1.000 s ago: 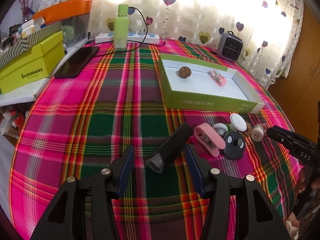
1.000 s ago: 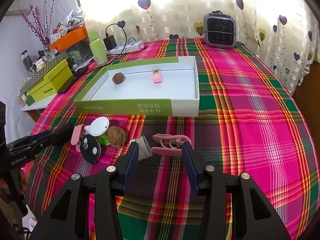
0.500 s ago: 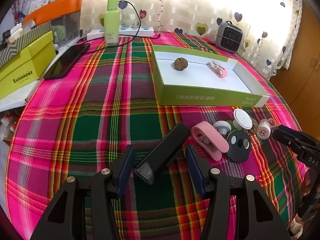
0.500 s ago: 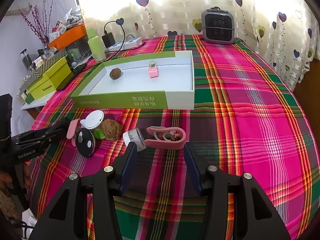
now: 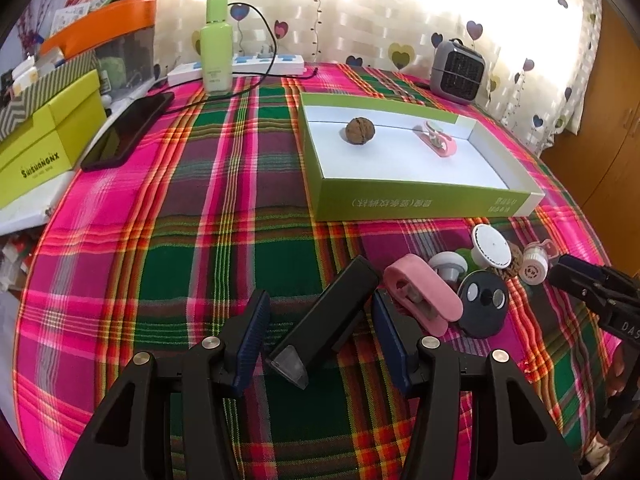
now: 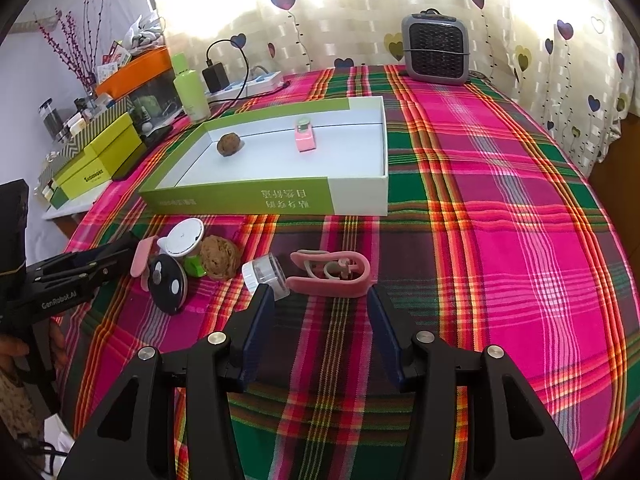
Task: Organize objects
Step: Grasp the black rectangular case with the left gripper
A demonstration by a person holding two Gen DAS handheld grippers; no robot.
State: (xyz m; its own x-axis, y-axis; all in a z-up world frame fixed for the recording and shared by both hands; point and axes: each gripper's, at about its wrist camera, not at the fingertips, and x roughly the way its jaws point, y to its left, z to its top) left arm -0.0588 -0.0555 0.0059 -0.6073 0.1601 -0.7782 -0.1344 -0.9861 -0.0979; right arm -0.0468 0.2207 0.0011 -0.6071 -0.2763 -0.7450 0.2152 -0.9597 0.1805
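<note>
In the left wrist view the left gripper (image 5: 320, 332) stands at the lower middle of the frame with its jaws apart, astride a black bar (image 5: 332, 320) that lies slantwise on the plaid surface (image 5: 200, 208); there is a gap at each pad, so nothing is clamped yet. In the right wrist view the right gripper (image 6: 320, 320) has just been opening, its jaws apart and empty, with a pink clip (image 6: 332, 274) just beyond the tips and a small clear jar (image 6: 266, 276) touching or nearly touching the left finger.

The green tray (image 5: 420, 204), upper right of centre in the left view, already holds a walnut (image 5: 360, 131) and a second pink clip (image 5: 438, 144).

Risks, as I judge them:
- The bar sits askew between the jaws. Closing now would likely catch it corner to corner, so it could twist or squirt out.
- The pink holder (image 5: 422, 300) lies against the left gripper's right finger (the pile is tight here); it could be nudged into the black disc (image 5: 482, 304).
- On the right, the jar could roll away if the finger pushes it while closing on the clip.
- The two grippers work close together over the pile and could collide.
</note>
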